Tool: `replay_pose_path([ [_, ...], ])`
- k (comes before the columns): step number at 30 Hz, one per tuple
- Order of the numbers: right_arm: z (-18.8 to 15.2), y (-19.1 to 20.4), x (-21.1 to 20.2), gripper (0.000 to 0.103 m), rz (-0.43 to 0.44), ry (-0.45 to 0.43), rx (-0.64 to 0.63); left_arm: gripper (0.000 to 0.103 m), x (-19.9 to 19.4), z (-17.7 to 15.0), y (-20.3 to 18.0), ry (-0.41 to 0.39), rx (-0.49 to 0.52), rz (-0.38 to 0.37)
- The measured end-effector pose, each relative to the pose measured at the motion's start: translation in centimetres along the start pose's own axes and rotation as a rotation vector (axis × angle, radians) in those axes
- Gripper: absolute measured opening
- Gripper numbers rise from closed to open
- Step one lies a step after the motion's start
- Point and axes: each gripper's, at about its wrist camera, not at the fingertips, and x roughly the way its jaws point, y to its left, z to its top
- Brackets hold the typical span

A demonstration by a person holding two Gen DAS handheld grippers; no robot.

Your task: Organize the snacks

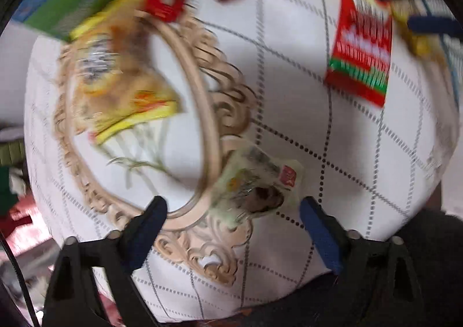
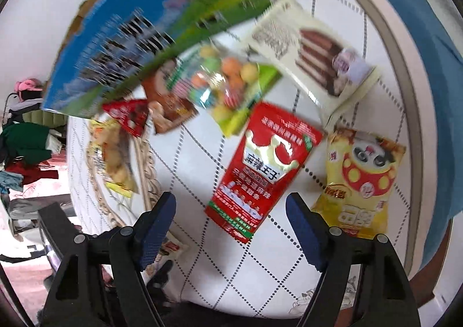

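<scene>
My left gripper (image 1: 233, 205) is open above a small pale green snack packet (image 1: 257, 188) that lies on the ornate rim of an oval tray (image 1: 211, 130). A yellow snack bag (image 1: 115, 72) lies in the tray, also seen in the right wrist view (image 2: 115, 159). My right gripper (image 2: 231, 205) is open and empty just over a red snack pouch (image 2: 260, 165), which also shows in the left wrist view (image 1: 361, 43). A yellow panda bag (image 2: 361, 182) lies to its right.
A white quilted tablecloth (image 2: 196, 176) covers the table. At the back lie a blue-green box (image 2: 139, 38), a cake packet (image 2: 312, 55), a candy bag (image 2: 231, 87), a brown packet (image 2: 167, 107) and a small red packet (image 2: 130, 116). Clothes pile at the left (image 2: 23, 147).
</scene>
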Motion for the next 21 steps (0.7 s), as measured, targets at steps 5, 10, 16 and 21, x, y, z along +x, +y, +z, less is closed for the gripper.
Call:
replay_pose_path([
  [5, 0.9, 0.4, 3.3, 0.081, -0.097, 0.001, 0.007, 0.055, 1.2, 0.3, 0.2, 0.01, -0.047, -0.012],
  [10, 1.4, 2.1, 5.8, 0.077, -0.221, -0.039, -0.085, 0.055, 1.0, -0.2, 5.1, 0.0, -0.303, -0.111],
  [16, -1.0, 5.7, 6.9, 0.075, -0.293, -0.027, -0.356, 0.055, 2.9, -2.7, 11.0, 0.038, -0.644, -0.372],
  [21, -4.4, 7.5, 7.9, 0.073, -0.296, 0.079, -0.542, 0.056, 3.7, -3.2, 11.7, 0.052, -0.693, -0.413],
])
